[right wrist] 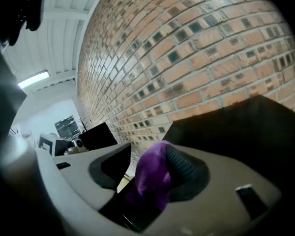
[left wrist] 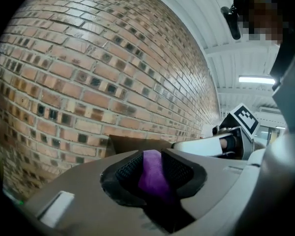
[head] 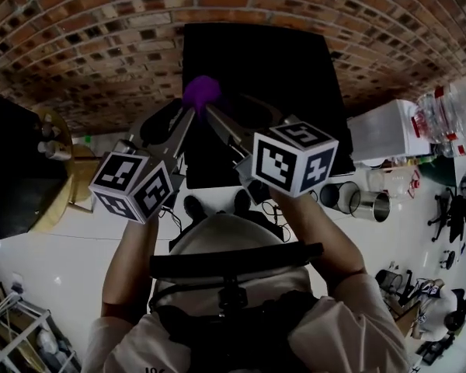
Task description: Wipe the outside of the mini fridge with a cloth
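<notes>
The black mini fridge point(head: 264, 107) stands against the brick wall, straight ahead of both raised grippers. A small purple cloth point(head: 201, 92) is bunched where the two gripper tips meet, in front of the fridge's upper left. In the left gripper view the cloth point(left wrist: 151, 178) fills the gap between the ribbed pads of my left gripper point(left wrist: 151, 173), which is shut on it. My right gripper point(right wrist: 145, 173) stands open. There the cloth point(right wrist: 152, 178) lies against one pad only, with a clear gap to the other. The fridge point(right wrist: 246, 127) shows dark beyond.
A brick wall point(head: 101, 45) runs behind the fridge. To the right are a white box point(head: 384, 130), two metal cups point(head: 373, 205) and clear water bottles point(head: 450, 115). At the left stand a dark cabinet point(head: 8, 169) and a round wooden table point(head: 58, 185).
</notes>
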### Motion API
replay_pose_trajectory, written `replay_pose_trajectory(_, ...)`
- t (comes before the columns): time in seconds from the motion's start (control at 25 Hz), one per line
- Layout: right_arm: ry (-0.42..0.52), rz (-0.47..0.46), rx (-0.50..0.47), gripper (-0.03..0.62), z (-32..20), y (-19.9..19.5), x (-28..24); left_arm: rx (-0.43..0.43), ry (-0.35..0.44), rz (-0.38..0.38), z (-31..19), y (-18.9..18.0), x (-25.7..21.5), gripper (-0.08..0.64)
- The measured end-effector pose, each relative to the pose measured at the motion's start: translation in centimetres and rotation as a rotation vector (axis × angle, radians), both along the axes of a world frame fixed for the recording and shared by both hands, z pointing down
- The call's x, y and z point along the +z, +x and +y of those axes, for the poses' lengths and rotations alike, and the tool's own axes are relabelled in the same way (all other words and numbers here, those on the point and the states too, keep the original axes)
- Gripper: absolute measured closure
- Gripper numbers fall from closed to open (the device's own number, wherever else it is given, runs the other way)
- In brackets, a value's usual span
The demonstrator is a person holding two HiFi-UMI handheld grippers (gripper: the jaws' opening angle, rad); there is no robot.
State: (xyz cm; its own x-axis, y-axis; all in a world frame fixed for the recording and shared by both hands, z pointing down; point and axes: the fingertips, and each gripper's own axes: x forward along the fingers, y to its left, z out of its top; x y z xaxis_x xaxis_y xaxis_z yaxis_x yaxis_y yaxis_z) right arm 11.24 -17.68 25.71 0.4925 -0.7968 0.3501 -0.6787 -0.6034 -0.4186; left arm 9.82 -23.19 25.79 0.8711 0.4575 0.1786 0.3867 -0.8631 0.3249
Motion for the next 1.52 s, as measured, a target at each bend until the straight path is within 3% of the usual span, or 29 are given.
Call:
replay_pose_trajectory(0.08,-0.033,0.099,0.002,0.356,2.2,0.6,-1.5,-0.012,0.023,-0.014,0.4,-0.1,0.1,0.4)
replay_pose_trajectory(0.2,-0.166,0.263,0.01,0.356,5.6,2.1,-1.9,-0.023,0.063,-0.035,1.7,0.0,0.1,0.283)
replay_pose_trajectory(0.28,-0.246,0.312,-0.026,0.356,6.9,2.7,-0.9,-0.025,0.1,-0.052,2.9,0.3,0.3,0.247)
replay_pose_trajectory(0.52,-0.274,0.36,-0.125,0.357,7.7,2.9,1.2,-0.128,0.254,-0.121,4.1,2.2,1.6,0.241)
replay_pose_trajectory(0.72,-0.273,0.436,-0.178,0.367,7.4,3.1,1.1,-0.22,0.313,-0.22,3.7,2.6,3.5,0.245)
replay_pose_trajectory(0.96,-0.197,0.398,-0.268,0.405,6.7,2.6,1.5,-0.316,0.392,-0.27,3.0,3.0,4.6,0.272)
replay_pose_trajectory(1.16,-0.135,0.335,-0.285,0.407,6.8,2.8,1.8,-0.306,0.482,-0.254,3.2,3.0,4.5,0.338)
replay_pose_trajectory(1.28,-0.13,0.337,-0.293,0.407,6.8,2.7,1.7,-0.314,0.48,-0.237,2.8,2.9,4.2,0.415)
replay_pose_trajectory(1.52,-0.129,0.337,-0.303,0.407,6.8,2.7,1.6,-0.29,0.443,-0.196,2.7,2.9,3.6,0.449)
